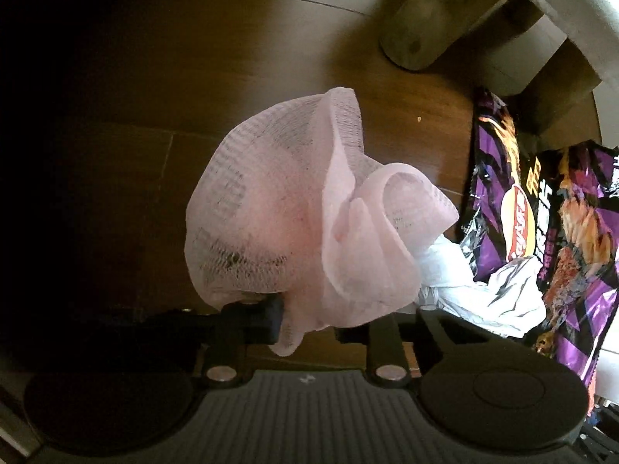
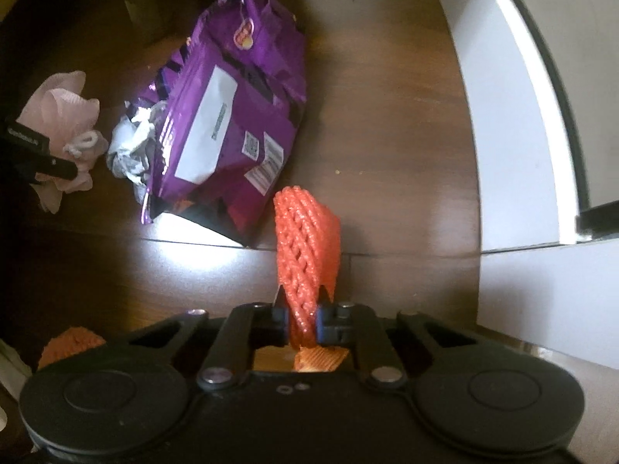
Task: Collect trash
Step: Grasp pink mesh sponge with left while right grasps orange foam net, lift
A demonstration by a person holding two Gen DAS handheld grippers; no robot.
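Observation:
A pale pink mesh puff (image 1: pixel 294 208) fills the middle of the left wrist view, and my left gripper (image 1: pixel 309 319) is shut on its lower folds. The right wrist view shows that same pink puff (image 2: pixel 62 112) at far left with a black finger across it. My right gripper (image 2: pixel 301 323) is shut on an orange foam net sleeve (image 2: pixel 305 247) that stands up from its pads. A purple chip bag (image 2: pixel 228 123) lies on the wooden floor between the two; the chip bag (image 1: pixel 541 208) is at the right in the left wrist view. Crumpled white paper (image 1: pixel 483 282) sits against the bag.
The floor is dark wood (image 2: pixel 387 116). A wooden furniture leg (image 1: pixel 425 27) and a grey curved frame (image 1: pixel 572 15) stand beyond the pink puff. A white wall or panel (image 2: pixel 522 135) runs along the right. Another orange piece (image 2: pixel 69 344) lies at lower left.

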